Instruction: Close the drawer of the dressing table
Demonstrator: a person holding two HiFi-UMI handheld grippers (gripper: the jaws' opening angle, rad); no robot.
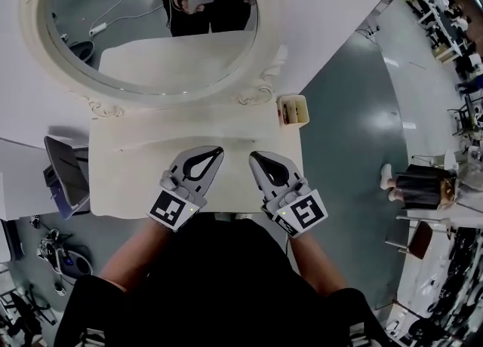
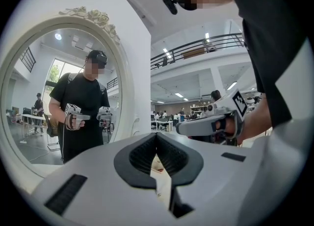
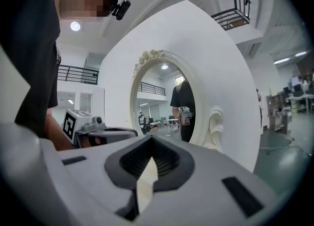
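Observation:
The cream dressing table [image 1: 128,168] lies below me, its top bare and pale. Its drawer front is hidden under the table's front edge and my body, so I cannot tell how the drawer stands. My left gripper [image 1: 219,150] hangs over the front middle of the top, shut, with nothing between its jaws. My right gripper [image 1: 253,155] is close beside it on the right, also shut and holding nothing. The left gripper view shows its tips [image 2: 157,135] pressed together, with the right gripper [image 2: 211,122] alongside. In the right gripper view the tips [image 3: 150,139] meet too.
An oval mirror [image 1: 151,29] with a carved white frame stands at the back of the table and reflects the person and both grippers. A small open box [image 1: 293,109] sits at the table's back right corner. A dark chair-like object [image 1: 64,176] stands left of the table.

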